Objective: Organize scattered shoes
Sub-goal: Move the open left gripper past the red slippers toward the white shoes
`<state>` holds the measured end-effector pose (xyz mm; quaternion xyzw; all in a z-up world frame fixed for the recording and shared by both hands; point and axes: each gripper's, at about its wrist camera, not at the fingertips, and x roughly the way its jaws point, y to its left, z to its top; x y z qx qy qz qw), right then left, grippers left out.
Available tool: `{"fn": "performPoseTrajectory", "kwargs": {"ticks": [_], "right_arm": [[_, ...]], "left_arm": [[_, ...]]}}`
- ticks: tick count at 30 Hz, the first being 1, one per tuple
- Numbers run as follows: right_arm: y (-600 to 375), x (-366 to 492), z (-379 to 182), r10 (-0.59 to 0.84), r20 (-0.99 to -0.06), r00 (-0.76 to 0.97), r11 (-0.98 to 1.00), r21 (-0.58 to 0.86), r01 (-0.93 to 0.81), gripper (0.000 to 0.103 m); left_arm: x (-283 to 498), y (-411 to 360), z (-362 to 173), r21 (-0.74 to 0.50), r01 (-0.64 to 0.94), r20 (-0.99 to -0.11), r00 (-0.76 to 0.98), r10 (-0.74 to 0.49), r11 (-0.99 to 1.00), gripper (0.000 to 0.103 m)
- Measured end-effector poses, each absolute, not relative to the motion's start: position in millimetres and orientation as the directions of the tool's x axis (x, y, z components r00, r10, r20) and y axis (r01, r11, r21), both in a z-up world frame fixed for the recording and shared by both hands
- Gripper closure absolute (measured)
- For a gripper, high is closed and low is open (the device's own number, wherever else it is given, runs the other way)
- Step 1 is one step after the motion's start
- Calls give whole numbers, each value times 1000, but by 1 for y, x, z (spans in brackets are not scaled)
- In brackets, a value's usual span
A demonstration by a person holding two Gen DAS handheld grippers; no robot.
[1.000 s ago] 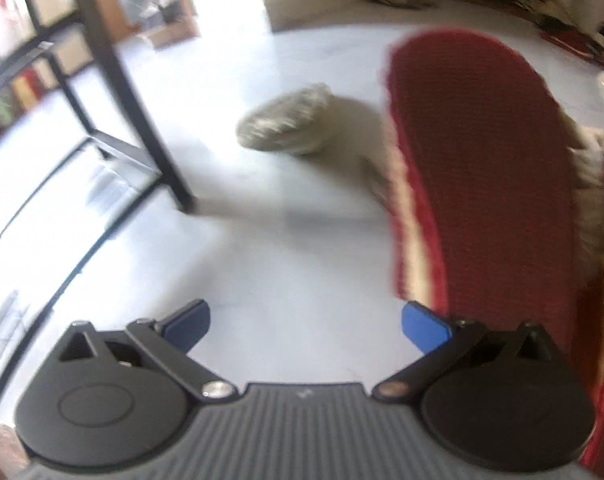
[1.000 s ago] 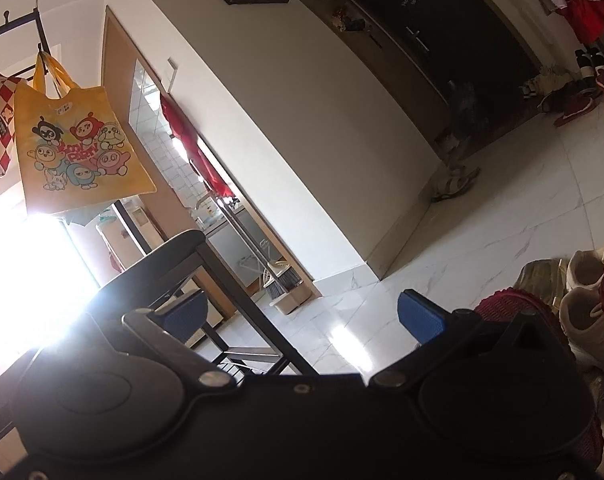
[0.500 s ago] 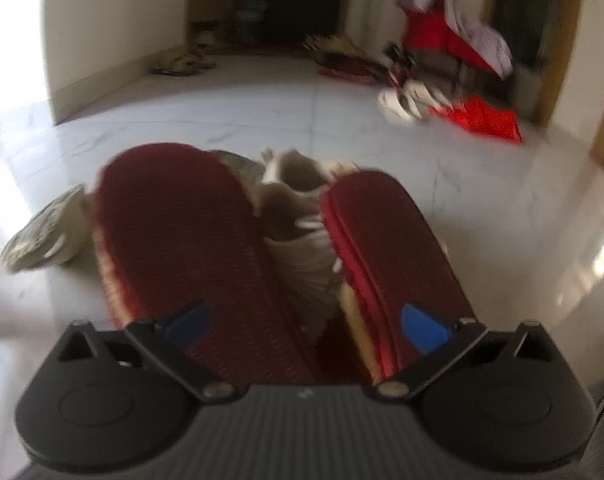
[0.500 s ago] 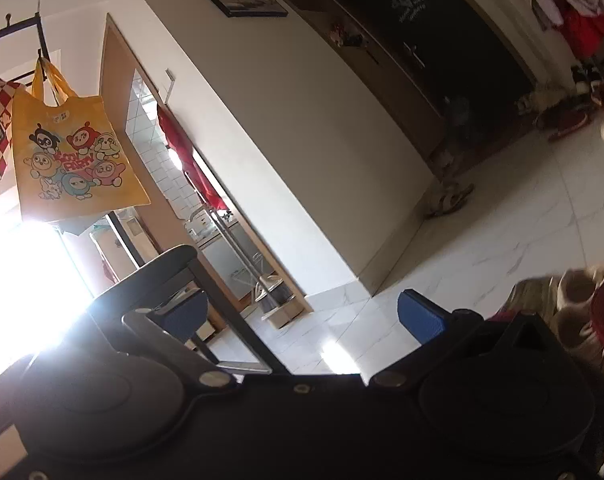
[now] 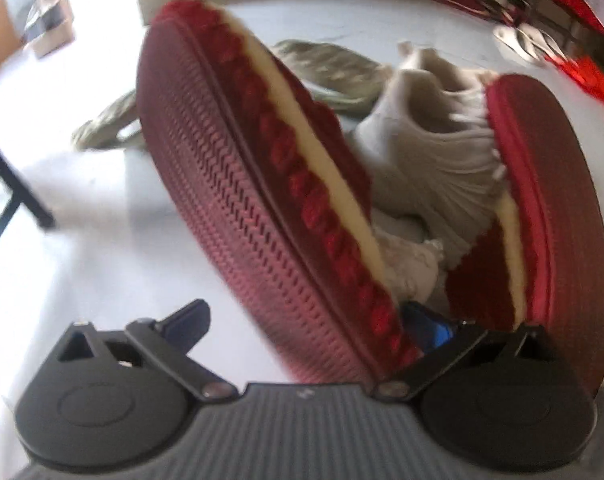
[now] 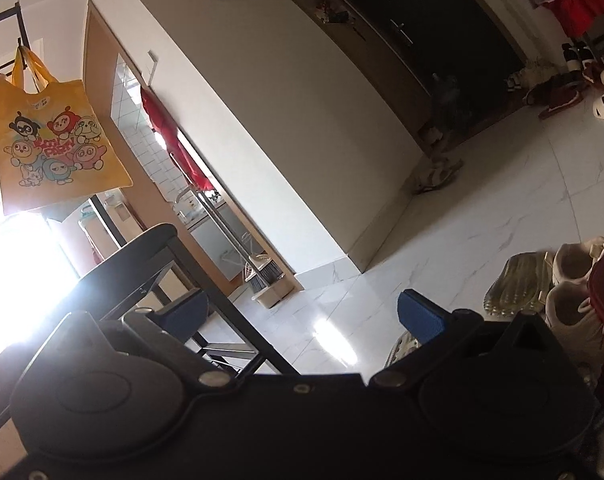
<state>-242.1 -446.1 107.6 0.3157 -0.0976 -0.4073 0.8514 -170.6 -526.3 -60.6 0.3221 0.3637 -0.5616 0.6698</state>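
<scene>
Left gripper [image 5: 306, 320] straddles the heel of a red slipper [image 5: 238, 184]; right gripper [image 6: 302, 312] idle, aimed across the room.

Slipper stands on edge, ribbed dark-red sole facing left, chunky red knit trim along the rim, cream lining strip beside it. Left fingers set wide: one blue pad [image 5: 190, 320] out on the sole side, not touching; the other pad [image 5: 426, 326] tucked against the slipper's inner side. No squeeze visible. Second red slipper [image 5: 542, 216] stands just to the right, same sole and cream edge. Between and behind them, a beige sneaker [image 5: 434, 148], soft fabric with a ribbed side. An olive, scaly-textured shoe [image 5: 330, 68] lies on the glossy white marble floor [image 5: 102, 248] beyond. Right fingers wide, nothing between them; a yellow cartoon tote bag [image 6: 50, 144] hangs at upper left of its view.
</scene>
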Motion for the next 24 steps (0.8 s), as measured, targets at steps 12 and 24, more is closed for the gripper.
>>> {"fn": "performPoseTrajectory", "kwargs": {"ticks": [12,24], "right_arm": [[-449,-238,99,-707,-134,694,450,673,588,0],[-447,-241,102,-750,-103,653,452,640,621,0]], "left_arm": [[-108,-489,-19,129,807,-762,453,-463,577,1],[-172,-519,-23,9,994,-734,78,-674,106,1]]}}
